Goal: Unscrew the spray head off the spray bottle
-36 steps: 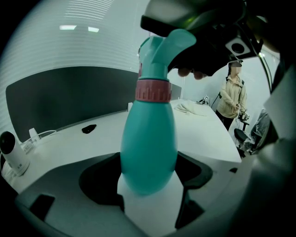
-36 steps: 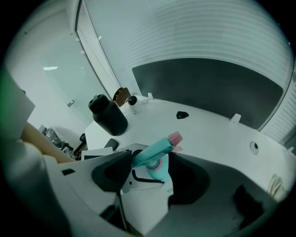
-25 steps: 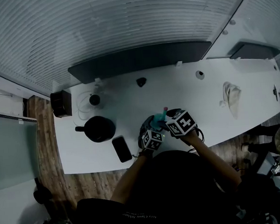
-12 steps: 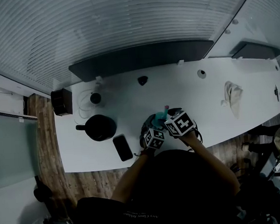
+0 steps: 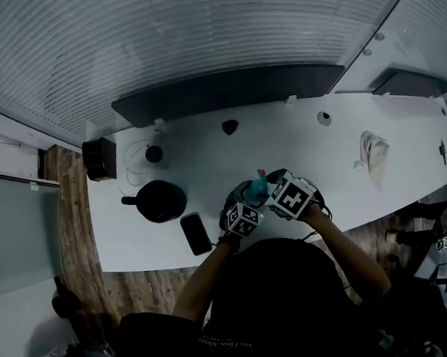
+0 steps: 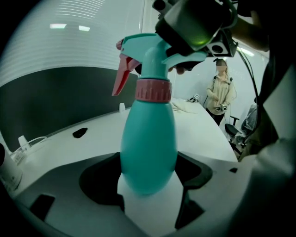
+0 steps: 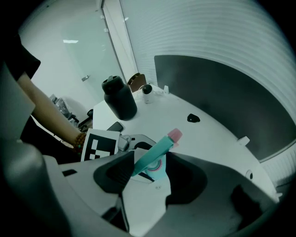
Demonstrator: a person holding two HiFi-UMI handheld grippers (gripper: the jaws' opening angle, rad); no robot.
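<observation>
Since earlier frame: right gripper (image 7: 147, 169) rolled over spray head (image 7: 155, 152), jaws just closing, pads seemingly touching it. Left gripper (image 6: 150, 185) clamped on spray bottle (image 6: 149, 143) body, upright above table (image 5: 207, 160). Likely fresh grip for another twist; head not yet off.

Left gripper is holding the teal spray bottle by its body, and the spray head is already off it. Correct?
Not quite. The left gripper does hold the teal spray bottle by its body, but the spray head is still on it, seated above the pink collar. The left gripper view shows this.
</observation>
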